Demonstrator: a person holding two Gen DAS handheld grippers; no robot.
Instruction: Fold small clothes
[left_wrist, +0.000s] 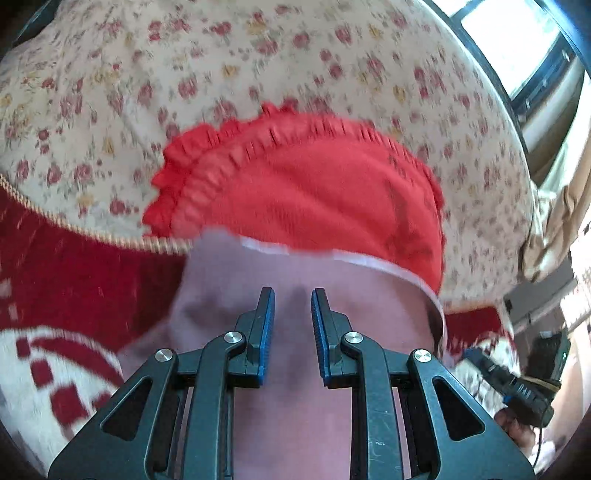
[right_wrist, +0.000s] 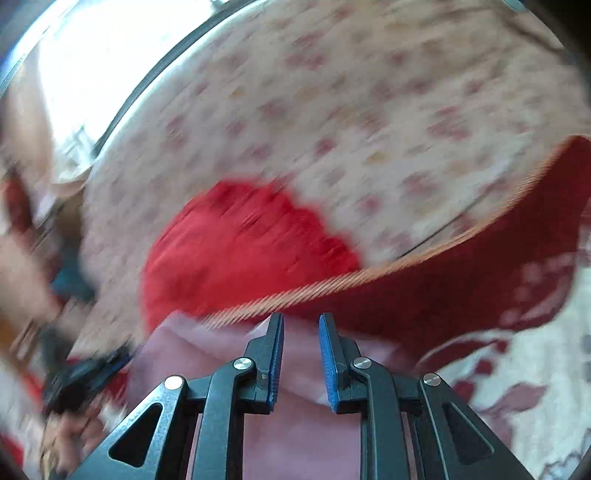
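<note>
A small red garment with a frilled edge (left_wrist: 306, 184) lies on a floral cushion (left_wrist: 221, 74). A pale pink garment (left_wrist: 295, 369) with a white hem lies in front of it, overlapping its near edge. My left gripper (left_wrist: 293, 295) is open just above the pink cloth, holding nothing. In the blurred right wrist view the red garment (right_wrist: 240, 251) lies on the same cushion (right_wrist: 369, 110), with the pink cloth (right_wrist: 295, 424) under my right gripper (right_wrist: 301, 319), which is open and empty. The right gripper also shows in the left wrist view (left_wrist: 517, 387).
The cushion has a corded beige edge (left_wrist: 110, 236) over a dark red and white blanket (left_wrist: 55, 350). A window (left_wrist: 517, 37) is at the far right. The other hand and gripper (right_wrist: 74, 376) show at the right wrist view's left.
</note>
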